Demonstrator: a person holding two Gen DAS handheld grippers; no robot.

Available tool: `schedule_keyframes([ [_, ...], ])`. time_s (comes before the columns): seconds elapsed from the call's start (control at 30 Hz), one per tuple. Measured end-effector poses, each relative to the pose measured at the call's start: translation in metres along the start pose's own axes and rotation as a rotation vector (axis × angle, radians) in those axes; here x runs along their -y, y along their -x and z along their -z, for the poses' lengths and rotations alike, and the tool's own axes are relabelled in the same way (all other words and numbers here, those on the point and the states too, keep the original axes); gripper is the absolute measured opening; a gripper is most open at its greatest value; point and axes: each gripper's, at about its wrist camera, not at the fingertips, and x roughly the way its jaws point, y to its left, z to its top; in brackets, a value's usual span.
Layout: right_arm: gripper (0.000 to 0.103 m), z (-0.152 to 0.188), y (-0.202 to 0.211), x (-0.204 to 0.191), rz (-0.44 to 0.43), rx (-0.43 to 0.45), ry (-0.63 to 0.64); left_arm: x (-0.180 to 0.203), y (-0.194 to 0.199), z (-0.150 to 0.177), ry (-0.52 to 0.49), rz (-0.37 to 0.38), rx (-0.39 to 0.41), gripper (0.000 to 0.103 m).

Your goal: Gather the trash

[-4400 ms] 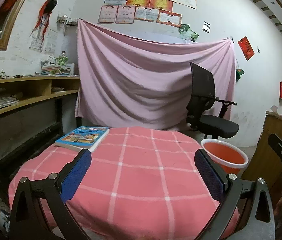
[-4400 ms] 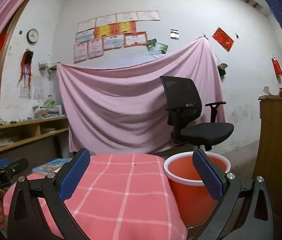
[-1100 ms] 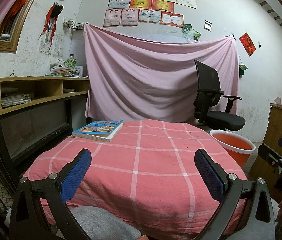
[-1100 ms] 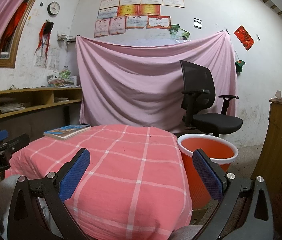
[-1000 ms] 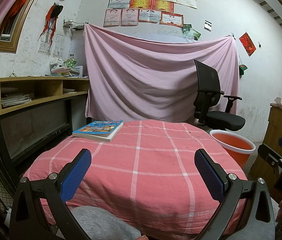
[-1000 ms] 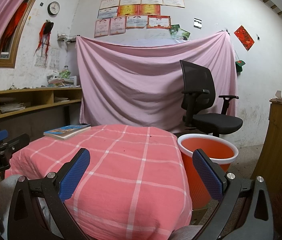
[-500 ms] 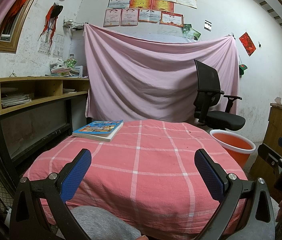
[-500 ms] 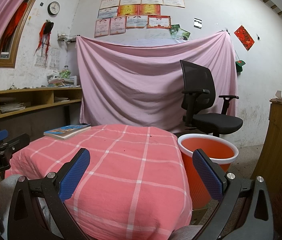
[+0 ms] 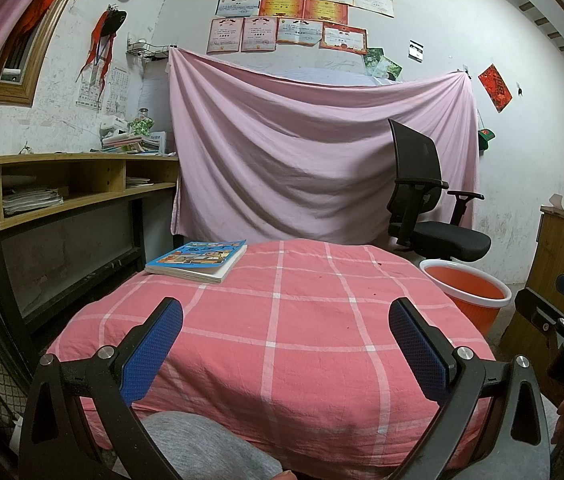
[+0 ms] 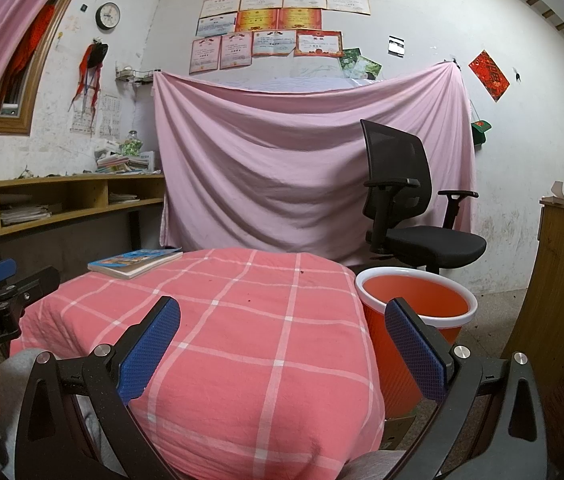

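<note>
An orange bucket with a white rim stands on the floor right of the table; it also shows in the right wrist view. The table wears a red checked cloth with a few tiny dark specks on it. My left gripper is open and empty, held low before the table's near edge. My right gripper is open and empty, over the table's near right corner beside the bucket. No larger piece of trash shows on the cloth.
A blue picture book lies on the table's far left corner. A black office chair stands behind the bucket. A wooden shelf desk runs along the left wall, a wooden cabinet on the right. A pink sheet hangs behind.
Over the last second nothing has visibly moved. Compared with 4.4 s ago, both grippers have pulled back from the table, so more of the cloth shows.
</note>
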Motion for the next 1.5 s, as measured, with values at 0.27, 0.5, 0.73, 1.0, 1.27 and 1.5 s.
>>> schedule_keyframes([
  [0.27,0.103,-0.0001,0.0004,-0.0004,0.0,0.0,0.0,0.0002,0.0,0.0001,0.0,-0.001,0.001,0.101],
  [0.5,0.103,-0.0008,0.0002,-0.0002,0.0,-0.001,-0.001,0.0002,0.0,0.0001,-0.002,-0.002,0.0,0.101],
  [0.73,0.103,-0.0004,0.0004,-0.0005,-0.001,-0.001,-0.001,-0.0005,0.0,0.0002,-0.001,-0.001,0.0,0.101],
  [1.0,0.103,-0.0008,0.0005,-0.0007,0.0,-0.002,0.0,0.0005,0.0002,0.0005,0.004,-0.007,-0.004,0.101],
  [1.27,0.103,-0.0013,0.0005,-0.0001,-0.001,-0.003,0.0,-0.0042,0.0018,0.0014,0.018,-0.027,-0.003,0.101],
  [1.5,0.103,-0.0018,0.0008,-0.0006,-0.001,-0.003,0.0,-0.0046,0.0012,0.0007,0.015,-0.028,-0.001,0.101],
])
